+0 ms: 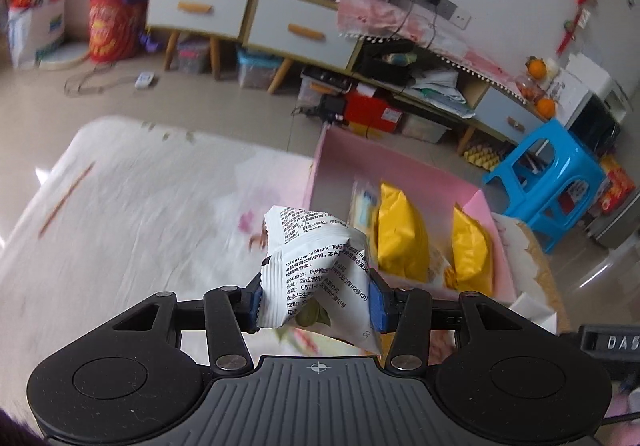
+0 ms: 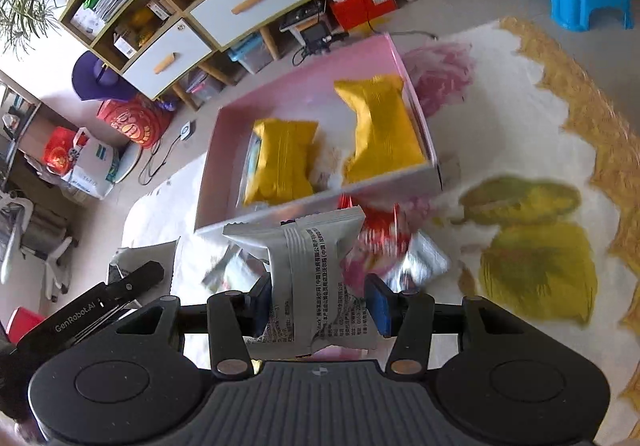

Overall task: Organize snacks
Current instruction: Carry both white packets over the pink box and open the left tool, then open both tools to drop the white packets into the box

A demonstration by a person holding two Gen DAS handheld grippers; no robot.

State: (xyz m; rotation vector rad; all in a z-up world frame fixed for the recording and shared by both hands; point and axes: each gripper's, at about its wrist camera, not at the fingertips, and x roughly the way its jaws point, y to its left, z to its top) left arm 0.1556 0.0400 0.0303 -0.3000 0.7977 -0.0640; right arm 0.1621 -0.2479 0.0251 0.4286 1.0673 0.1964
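My left gripper (image 1: pixel 316 300) is shut on a white snack packet (image 1: pixel 316 258) with black print, held above the white cloth. Ahead and to the right lies the pink box (image 1: pixel 340 154) with two yellow packets (image 1: pixel 400 234) inside. My right gripper (image 2: pixel 320 306) is shut on another white printed packet (image 2: pixel 312 246), hanging just in front of the pink box (image 2: pixel 304 94), where the two yellow packets (image 2: pixel 380 130) lie side by side. Under that packet, red and silver snack packets (image 2: pixel 384 242) lie loose on the cloth.
A blue plastic stool (image 1: pixel 552 182) stands right of the box. Cabinets with white drawers (image 1: pixel 200 6) and floor clutter line the far wall. The other gripper's black body (image 2: pixel 92 310) shows at the lower left of the right wrist view. The cloth (image 2: pixel 540 246) bears yellow prints.
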